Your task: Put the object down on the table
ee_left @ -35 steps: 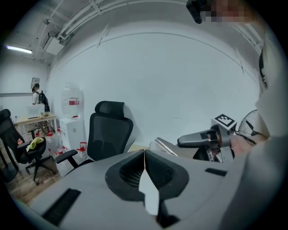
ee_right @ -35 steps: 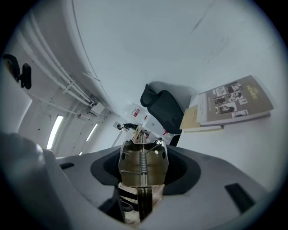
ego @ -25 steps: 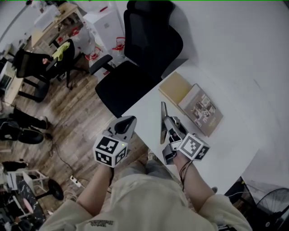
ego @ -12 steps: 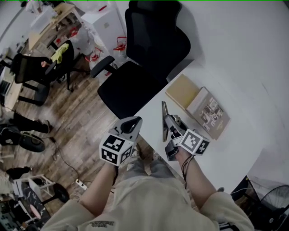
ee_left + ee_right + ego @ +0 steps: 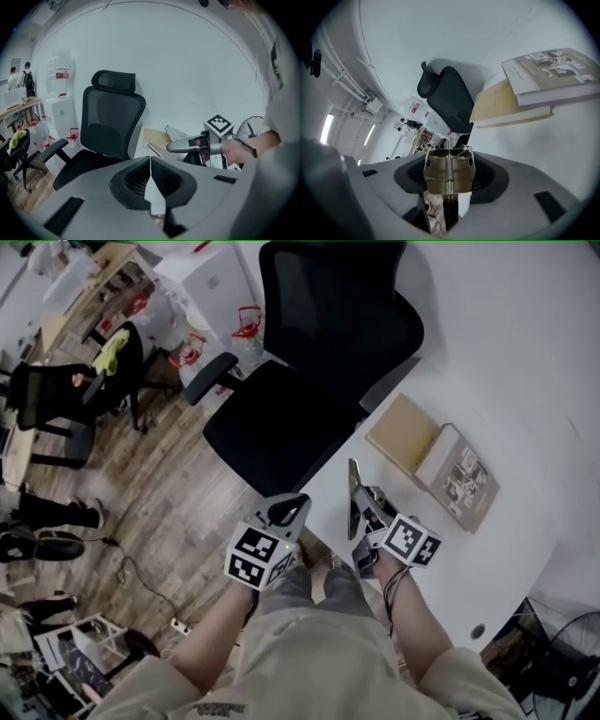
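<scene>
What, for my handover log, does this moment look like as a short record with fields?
right gripper: fingers shut on a thin board, at its metal spring clip
board pose: on edge, over the table; contact with it unclear
left gripper: fingers together, empty, beside the table's edge
on table: grey book lying partly on a tan book
nearby: black office chair
task state: board not yet released

White table (image 5: 497, 559), rounded at the near corner. Carried a tan book (image 5: 401, 430) close to its left edge. Carried also a grey picture-cover book (image 5: 466, 482), stacked partly over the tan one.
</scene>
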`<state>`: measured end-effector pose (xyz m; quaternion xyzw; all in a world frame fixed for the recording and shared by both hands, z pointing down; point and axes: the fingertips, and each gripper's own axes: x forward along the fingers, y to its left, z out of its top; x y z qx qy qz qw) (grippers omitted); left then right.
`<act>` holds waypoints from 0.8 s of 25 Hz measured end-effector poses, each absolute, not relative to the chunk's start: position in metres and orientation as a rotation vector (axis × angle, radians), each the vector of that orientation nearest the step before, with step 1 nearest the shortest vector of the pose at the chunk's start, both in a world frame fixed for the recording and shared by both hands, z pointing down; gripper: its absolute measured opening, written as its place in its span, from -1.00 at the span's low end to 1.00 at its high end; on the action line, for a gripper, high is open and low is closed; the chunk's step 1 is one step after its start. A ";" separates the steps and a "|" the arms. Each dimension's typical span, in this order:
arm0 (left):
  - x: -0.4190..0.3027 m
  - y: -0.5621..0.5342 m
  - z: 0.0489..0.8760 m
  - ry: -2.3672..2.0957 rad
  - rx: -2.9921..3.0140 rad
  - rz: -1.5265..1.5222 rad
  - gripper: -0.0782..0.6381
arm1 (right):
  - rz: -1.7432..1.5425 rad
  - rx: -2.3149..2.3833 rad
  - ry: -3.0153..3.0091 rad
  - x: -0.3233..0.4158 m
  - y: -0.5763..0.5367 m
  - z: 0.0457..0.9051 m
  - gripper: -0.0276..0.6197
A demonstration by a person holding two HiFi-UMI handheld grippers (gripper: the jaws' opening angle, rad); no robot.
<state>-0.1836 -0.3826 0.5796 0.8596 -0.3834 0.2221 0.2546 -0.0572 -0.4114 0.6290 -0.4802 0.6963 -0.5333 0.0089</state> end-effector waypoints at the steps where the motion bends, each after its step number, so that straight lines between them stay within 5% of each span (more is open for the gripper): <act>1: -0.187 -0.384 0.584 -1.028 2.336 0.610 -0.72 | -1.668 -1.510 2.170 -0.061 -0.413 0.633 -0.21; 20: -0.206 -0.399 0.628 -0.927 2.358 0.601 -0.72 | -1.718 -1.643 2.216 -0.097 -0.413 0.709 -0.21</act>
